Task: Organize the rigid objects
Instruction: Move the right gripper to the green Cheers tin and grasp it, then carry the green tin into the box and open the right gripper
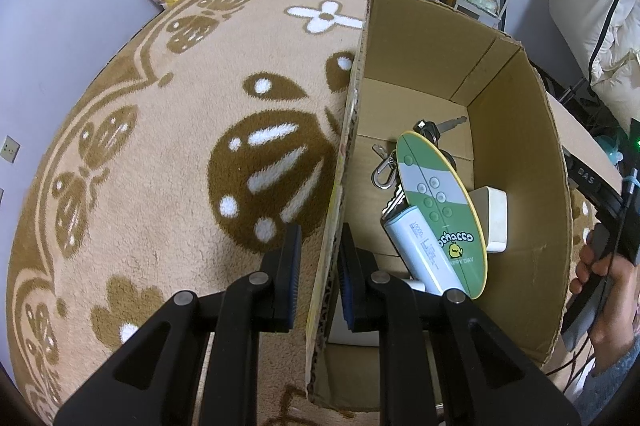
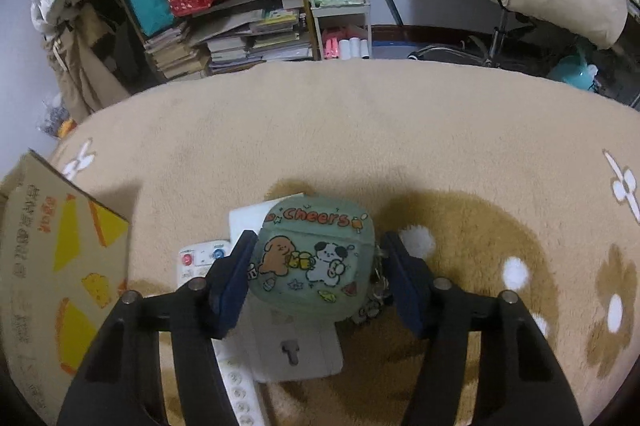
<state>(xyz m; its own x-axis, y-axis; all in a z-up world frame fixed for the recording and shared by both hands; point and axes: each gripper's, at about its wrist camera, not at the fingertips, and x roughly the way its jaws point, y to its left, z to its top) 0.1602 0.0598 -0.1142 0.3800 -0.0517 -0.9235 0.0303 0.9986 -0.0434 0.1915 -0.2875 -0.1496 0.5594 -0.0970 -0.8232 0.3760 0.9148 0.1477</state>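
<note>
Left wrist: one cardboard box (image 1: 516, 162), one power bank (image 1: 420, 250).

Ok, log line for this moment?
left gripper: shut on box wall | right gripper: open, straddling green case | case on rug

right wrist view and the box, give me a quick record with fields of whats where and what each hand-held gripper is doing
surface: beige patterned rug
container: cardboard box, open top
in box: keys, green oval board, white power bank, white block
left hand-held gripper: shut on the box's near wall
right hand-held gripper: jaws either side of the green earbud case, right pad not touching
under case: white remote, white adapter, power strip
</note>
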